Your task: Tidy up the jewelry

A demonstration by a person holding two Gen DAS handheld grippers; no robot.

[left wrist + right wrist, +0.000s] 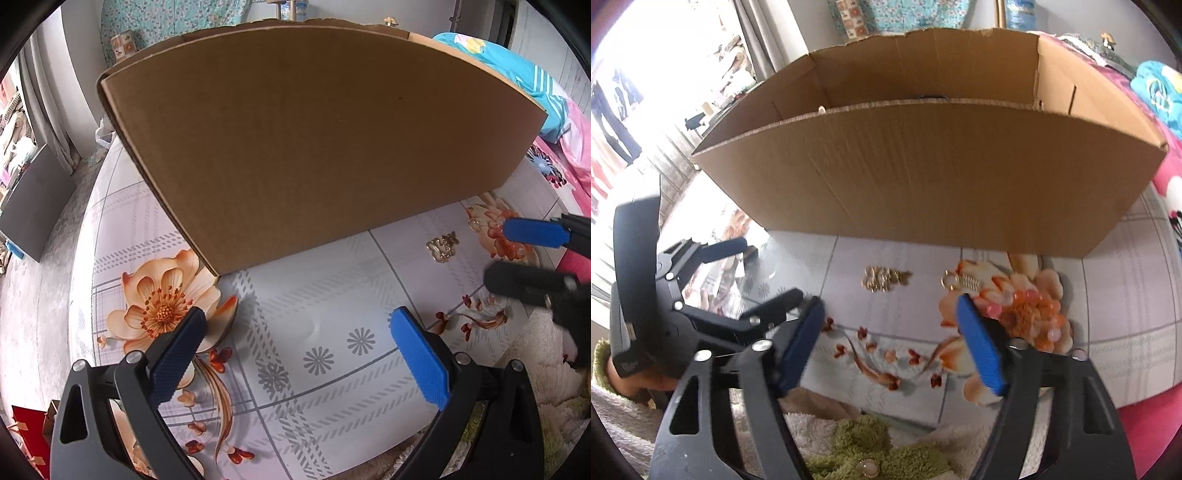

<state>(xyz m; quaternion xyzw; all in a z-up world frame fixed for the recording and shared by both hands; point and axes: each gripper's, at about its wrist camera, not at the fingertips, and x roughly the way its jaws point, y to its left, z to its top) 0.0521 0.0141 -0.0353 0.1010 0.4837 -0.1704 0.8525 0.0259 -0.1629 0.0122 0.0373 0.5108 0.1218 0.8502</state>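
Jewelry lies on the table [886,254] in front of the cardboard box [923,177], and from what I see the sorting is mostly not done. A small gold piece [884,278] rests on the flowered cloth near the front wall of the box, and just to its right a gold ring with a spring-like part [960,281] lies on the printed flower. Beside it there is a string of orange and pink beads [1034,314], hard to separate from the flower print under it. Inside the box I can see only a dark thing near the back wall and one small pale thing at the left corner, too small to name, so I judge that at least these three pieces are left to put away. My right gripper [890,347] hangs above the cloth between the gold piece and the beads; its jaws stand apart with nothing between them, and the right finger [982,350] partly covers the beads in the right wrist view. My left gripper [295,350] is also wide open and empty, over a bare part of the cloth well to the left of the jewelry. The table cover is glossy, pale grey with check lines and big orange flowers. Around it I see pink and turquoise bedding [517,70], a curtain [55,92] on the left, and a fuzzy green and cream sleeve [871,443] at the bottom edge.
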